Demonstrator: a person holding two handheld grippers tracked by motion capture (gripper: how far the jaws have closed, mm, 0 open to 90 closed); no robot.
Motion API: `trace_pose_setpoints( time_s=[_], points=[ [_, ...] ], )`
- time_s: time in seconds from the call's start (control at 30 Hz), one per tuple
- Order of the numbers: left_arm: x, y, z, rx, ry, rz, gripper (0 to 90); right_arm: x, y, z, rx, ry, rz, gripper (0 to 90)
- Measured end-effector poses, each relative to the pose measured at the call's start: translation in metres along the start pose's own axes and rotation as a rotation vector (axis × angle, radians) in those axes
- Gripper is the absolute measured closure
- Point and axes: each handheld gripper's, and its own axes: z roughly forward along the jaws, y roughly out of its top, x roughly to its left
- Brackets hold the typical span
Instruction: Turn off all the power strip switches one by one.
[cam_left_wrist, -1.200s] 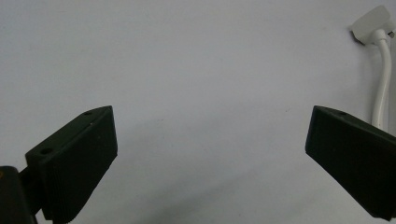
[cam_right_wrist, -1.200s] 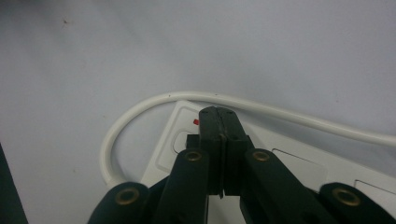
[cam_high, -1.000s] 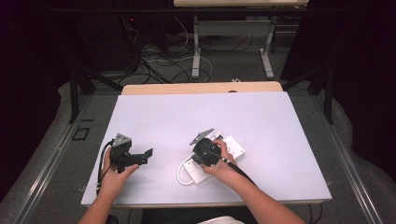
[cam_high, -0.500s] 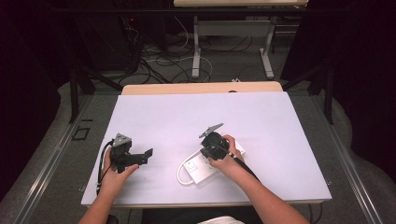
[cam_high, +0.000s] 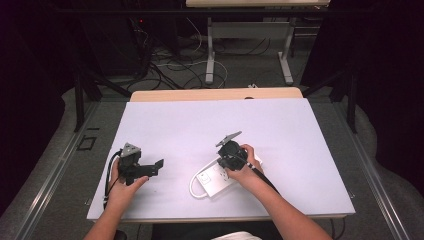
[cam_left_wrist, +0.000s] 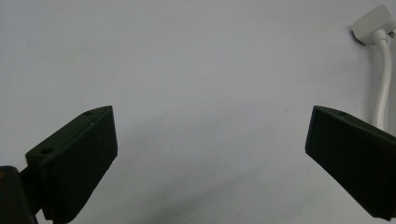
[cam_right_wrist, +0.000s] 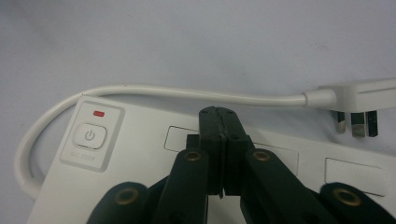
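In the right gripper view, the right gripper had its two black jaws pressed flat together with nothing between them, their tips poised over the top face of a white plastic power strip at the centre of the frame, between two of its socket covers. Whether the tips touched the plastic could not be told. To the left of the jaws sat the strip's round power button with a small red indicator above it. A white cord looped from the strip's left end across the upper middle of the frame to a white three-pin plug at the right edge.

In the left gripper view, the left gripper stood with its jaws wide apart and empty, over the bare pale lilac tabletop.

In the high view, the strip lay at lower centre and the left gripper at lower left, well apart.
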Motion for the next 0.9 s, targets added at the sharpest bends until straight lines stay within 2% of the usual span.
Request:
trace_pose_setpoints(
  time_s=[0.13,0.27,0.37,0.4,0.5,0.57,0.67,0.7,0.87,0.9],
  points=[
    [0.0003,0.0001,0.0002,-0.002,0.001,0.002,2.1,0.0003,-0.0001,-0.0005,0.009,0.005,0.011,90.0],
    [0.0004,0.0001,0.0003,-0.002,0.001,0.002,2.1,-0.0006,-0.0009,-0.0013,0.008,0.019,0.0,89.4],
    [0.0,0.0,0.0002,0.001,0.001,0.0,2.1,-0.0011,-0.001,-0.0008,0.007,0.017,-0.005,89.2],
    [-0.0001,0.0,0.0002,0.001,0.001,-0.001,2.1,-0.0001,-0.0012,-0.0012,0.01,0.015,0.009,89.2],
    [0.0001,0.0003,-0.0004,0.007,0.0,0.001,2.1,-0.0008,-0.0012,-0.0008,0.005,0.014,-0.005,89.2],
    [0.0001,0.0001,0.0002,-0.002,0.002,0.002,2.1,0.0004,-0.0015,-0.0012,0.009,0.013,0.009,89.2],
    [-0.0001,0.0,0.0001,0.0,0.001,0.0,2.1,-0.0001,-0.002,0.0002,-0.012,0.01,0.0,89.2],
    [0.0001,0.0003,-0.0005,0.009,0.0,0.002,2.1,-0.0004,-0.0016,-0.0009,0.004,0.012,-0.003,89.2],
    [-0.0001,0.0004,-0.0004,0.012,0.001,0.003,2.1,-0.0007,-0.0031,0.0004,-0.006,0.008,-0.024,90.0],
    [-0.0001,0.0004,-0.0005,0.012,0.001,0.004,2.1,0.0004,-0.0042,0.0009,-0.001,0.001,-0.013,90.0]
  ],
)
